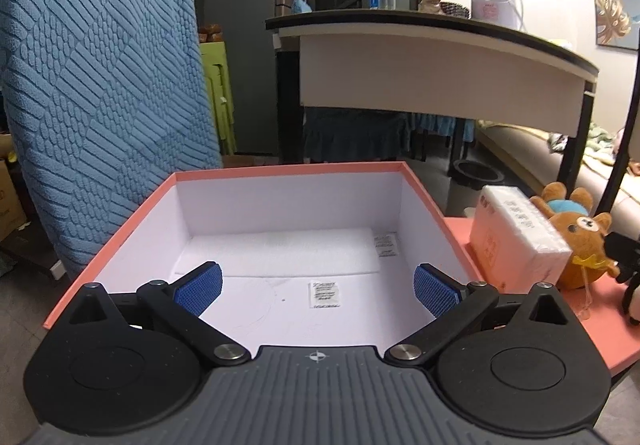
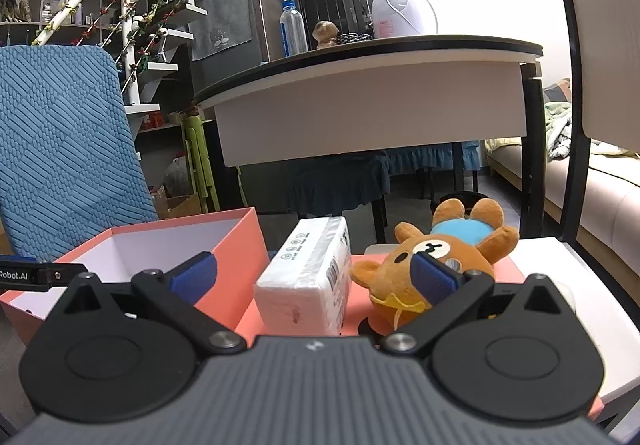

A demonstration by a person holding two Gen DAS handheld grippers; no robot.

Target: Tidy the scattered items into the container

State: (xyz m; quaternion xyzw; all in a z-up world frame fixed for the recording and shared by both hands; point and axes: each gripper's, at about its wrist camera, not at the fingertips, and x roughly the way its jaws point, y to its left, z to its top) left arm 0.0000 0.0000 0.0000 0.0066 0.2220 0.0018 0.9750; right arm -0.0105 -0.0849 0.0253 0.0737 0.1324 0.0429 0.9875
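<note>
- Box: matt pink card outside, smooth white lining
- Tissue pack: glossy clear plastic wrap over soft white paper
- Bear toy: fuzzy brown plush
- Chair back, upper left: blue, ribbed knit cloth
- Pads: blue, finely gridded rubbery texture; matt black plastic arms

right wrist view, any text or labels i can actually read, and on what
"Robot.AI" on the left hand-held gripper, its side at the left edge.
Tissue pack: round symbols, barcode and print, too small to read.
Water bottle: label blurred.
White appliance: pink label unreadable.
</note>
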